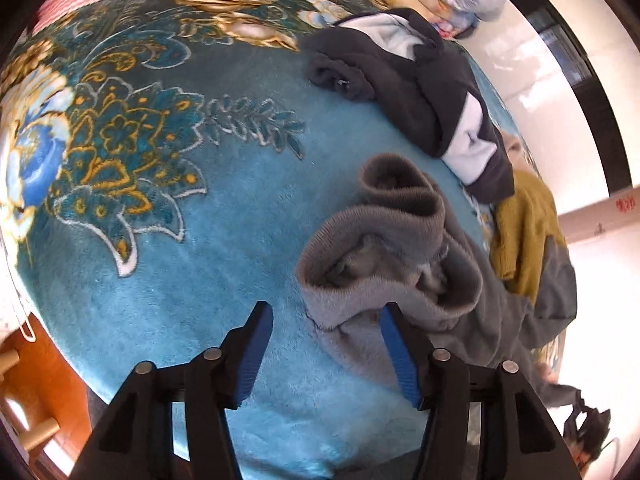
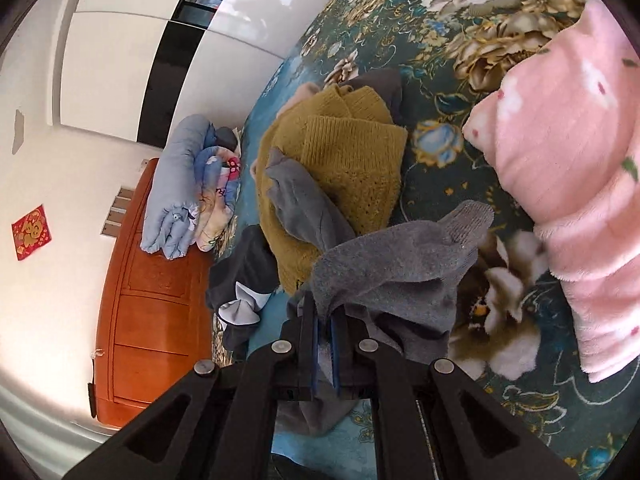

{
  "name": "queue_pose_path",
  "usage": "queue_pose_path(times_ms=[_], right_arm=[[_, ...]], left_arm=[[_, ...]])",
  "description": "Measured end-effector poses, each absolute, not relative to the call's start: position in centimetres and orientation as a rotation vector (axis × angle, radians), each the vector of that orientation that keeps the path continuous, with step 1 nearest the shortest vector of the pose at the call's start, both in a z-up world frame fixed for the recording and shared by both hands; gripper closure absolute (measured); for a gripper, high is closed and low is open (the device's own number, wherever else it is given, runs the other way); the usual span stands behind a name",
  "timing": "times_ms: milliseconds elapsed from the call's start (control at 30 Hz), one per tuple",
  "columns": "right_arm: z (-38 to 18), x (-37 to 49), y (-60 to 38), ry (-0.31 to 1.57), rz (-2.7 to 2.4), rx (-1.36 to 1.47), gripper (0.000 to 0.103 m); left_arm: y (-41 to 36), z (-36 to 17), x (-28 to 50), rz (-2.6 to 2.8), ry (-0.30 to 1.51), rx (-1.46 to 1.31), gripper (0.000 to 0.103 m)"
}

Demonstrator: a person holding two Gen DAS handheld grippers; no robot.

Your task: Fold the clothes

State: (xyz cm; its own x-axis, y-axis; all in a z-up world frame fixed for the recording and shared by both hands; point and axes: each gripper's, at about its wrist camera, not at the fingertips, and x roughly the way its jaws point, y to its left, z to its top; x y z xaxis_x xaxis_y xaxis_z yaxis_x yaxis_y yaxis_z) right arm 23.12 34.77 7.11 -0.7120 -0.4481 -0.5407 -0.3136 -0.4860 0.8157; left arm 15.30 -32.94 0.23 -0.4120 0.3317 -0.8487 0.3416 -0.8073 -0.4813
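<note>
A: Where's the grey garment [image 1: 384, 248]?
B: Bunched at centre right of the left wrist view, on the blue flowered blanket [image 1: 192, 240].
A: And the left gripper [image 1: 326, 322]?
B: Spread apart, clamping nothing, cloth against its right finger.
A: The right gripper [image 2: 325, 314]?
B: Pinched together on grey cloth [image 2: 392, 268]. A mustard sweater [image 2: 340, 160] lies above; pink blanket [image 2: 580, 160] at right.

A: Where's the left gripper [image 1: 326, 322]?
B: Jaws apart over the teal floral plush blanket [image 1: 180, 240], one blue pad at the crumpled grey fleece garment [image 1: 384, 248], not gripping.
</note>
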Motion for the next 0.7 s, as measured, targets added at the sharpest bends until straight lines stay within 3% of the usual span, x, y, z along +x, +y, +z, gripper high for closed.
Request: queue_pose_path(times_ms=[133,233,333,400,567,700], right_arm=[[7.5,22.4,33.4,-1.488,-2.379,1.193,0.098],[8.0,22.4,32.8,-1.442,-2.396,1.223,0.098],[8.3,23.1,32.8,-1.431,-2.413,1.24,0.098],[8.7,23.5,33.2,-1.432,-2.429,1.241,0.098],[11.8,24.8,34.5,-1.42,-2.503,1.142,0.098],[16.1,27.0,35.3,-1.294,-2.562,1.024,0.098]], left_arm=[[-31.0,-0.8,14.4,-2.472,0.781,1.755,0.042],[-30.6,-2.0,13.9,-2.462,0.83,1.733,0.044],[-30.8,-2.8,13.6,-2.42,0.885,1.707,0.081],[-31.1,-2.7,13.5,-2.416,0.918,1.679,0.09],[-33.6,2.4,13.4,-2.47,1.086,1.443,0.094],[-37.5,7.9,15.1,-2.526,1.234,1.192,0.094]])
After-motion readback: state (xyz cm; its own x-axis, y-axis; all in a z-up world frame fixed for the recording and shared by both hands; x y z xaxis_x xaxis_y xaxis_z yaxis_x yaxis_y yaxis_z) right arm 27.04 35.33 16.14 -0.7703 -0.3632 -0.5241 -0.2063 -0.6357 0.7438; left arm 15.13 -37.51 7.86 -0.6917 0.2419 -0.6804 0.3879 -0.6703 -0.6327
